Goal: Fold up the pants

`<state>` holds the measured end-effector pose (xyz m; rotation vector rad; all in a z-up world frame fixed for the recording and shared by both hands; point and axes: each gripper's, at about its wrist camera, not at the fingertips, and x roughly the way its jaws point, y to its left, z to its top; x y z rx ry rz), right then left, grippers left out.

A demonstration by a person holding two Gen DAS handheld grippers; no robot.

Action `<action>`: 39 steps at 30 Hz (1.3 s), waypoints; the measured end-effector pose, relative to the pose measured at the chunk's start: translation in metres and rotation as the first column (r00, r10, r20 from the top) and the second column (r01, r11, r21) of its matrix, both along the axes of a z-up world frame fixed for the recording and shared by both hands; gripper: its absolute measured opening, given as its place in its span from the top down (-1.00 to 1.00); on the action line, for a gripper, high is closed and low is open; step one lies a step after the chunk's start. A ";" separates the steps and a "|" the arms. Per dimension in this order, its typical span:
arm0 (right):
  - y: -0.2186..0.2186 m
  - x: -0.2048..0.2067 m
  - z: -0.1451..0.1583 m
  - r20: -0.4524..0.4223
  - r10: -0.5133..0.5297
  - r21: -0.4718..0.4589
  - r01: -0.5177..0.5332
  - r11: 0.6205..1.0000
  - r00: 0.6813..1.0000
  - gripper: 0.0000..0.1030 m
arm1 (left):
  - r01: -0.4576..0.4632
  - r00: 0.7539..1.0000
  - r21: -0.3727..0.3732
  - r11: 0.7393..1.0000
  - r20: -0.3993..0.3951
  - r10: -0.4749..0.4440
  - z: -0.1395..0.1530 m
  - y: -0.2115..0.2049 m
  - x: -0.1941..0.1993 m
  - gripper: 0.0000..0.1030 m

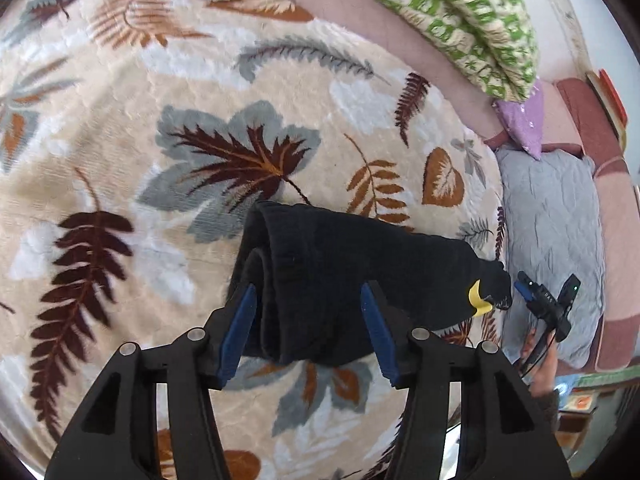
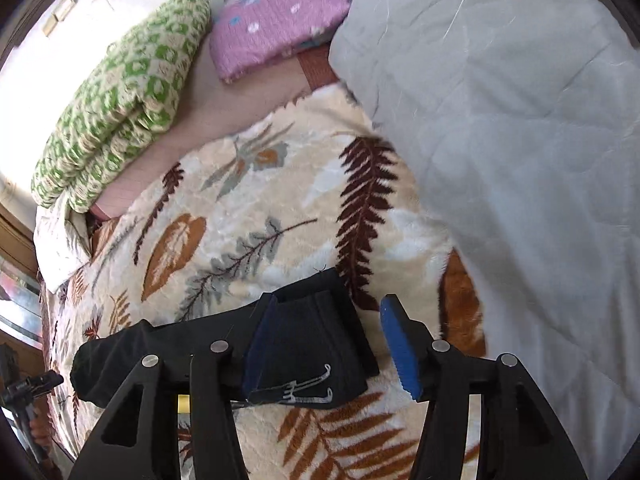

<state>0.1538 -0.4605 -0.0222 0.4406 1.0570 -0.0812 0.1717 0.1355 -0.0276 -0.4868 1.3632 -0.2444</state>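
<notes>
The black pants lie folded into a compact bundle on the leaf-patterned blanket. A yellow tag shows at their right end. My left gripper is open, its blue pads either side of the bundle's near left end, just above it. In the right wrist view the pants lie under my right gripper, which is open with the fabric between its pads. White stitching shows on the near edge. The right gripper also shows in the left wrist view, beside the pants' right end.
A green-and-cream folded quilt and a purple folded cloth lie at the far side on a pink sheet. A grey quilt covers the right. The blanket's edge drops off at the near right.
</notes>
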 end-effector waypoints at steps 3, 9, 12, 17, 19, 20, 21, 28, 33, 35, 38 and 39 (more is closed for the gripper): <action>0.002 0.012 -0.018 -0.028 -0.007 0.012 0.008 1.000 1.000 -0.08 | 0.000 1.000 -0.007 1.000 -0.030 0.000 -0.011 -0.006 0.012 -0.03; 0.010 0.025 -0.042 -0.097 0.040 0.028 -0.037 0.999 0.994 0.17 | -0.021 0.998 -0.054 0.998 -0.063 0.018 -0.028 -0.014 0.025 -0.02; 0.017 0.027 -0.045 -0.119 0.080 0.017 -0.078 0.997 0.990 0.87 | -0.024 0.999 -0.036 0.999 -0.023 0.023 -0.024 -0.016 0.021 0.43; 0.014 0.013 -0.004 0.110 0.050 0.057 -0.057 0.997 0.993 0.89 | -0.038 0.997 0.024 0.999 0.068 0.036 -0.010 -0.011 0.006 0.64; 0.014 0.009 0.002 0.156 0.048 0.025 -0.053 0.998 0.987 0.90 | -0.035 0.997 0.129 0.991 0.074 0.025 -0.012 -0.011 0.005 0.68; 0.015 0.011 -0.003 0.134 0.047 0.006 -0.048 0.999 0.990 0.90 | -0.034 0.998 0.156 0.987 0.062 0.025 -0.016 -0.009 0.006 0.68; 0.014 0.013 -0.011 0.108 0.040 -0.001 -0.040 0.999 0.993 0.90 | -0.033 0.998 0.167 0.985 0.055 0.024 -0.019 -0.008 0.006 0.69; -0.002 0.019 -0.060 0.017 -0.030 -0.001 0.030 1.000 0.999 0.86 | -0.040 0.999 0.202 0.979 0.036 0.033 -0.030 0.000 0.008 0.69; -0.005 0.009 -0.043 0.036 -0.069 0.013 0.068 0.998 0.997 0.57 | -0.044 0.998 0.074 0.996 0.056 0.040 -0.017 0.008 -0.001 0.68; -0.009 -0.003 -0.030 0.072 -0.098 0.042 0.095 0.995 0.993 0.44 | -0.024 0.998 0.019 1.000 0.063 0.023 -0.012 0.011 -0.010 0.58; -0.012 -0.025 -0.019 0.088 -0.124 0.107 0.114 0.988 0.988 0.11 | 0.006 0.997 0.011 1.000 0.071 -0.007 -0.010 0.006 -0.025 0.05; -0.011 -0.032 -0.020 0.071 -0.122 0.128 0.113 0.985 0.990 0.09 | 0.024 0.997 0.016 1.000 0.074 -0.025 -0.011 0.002 -0.030 0.03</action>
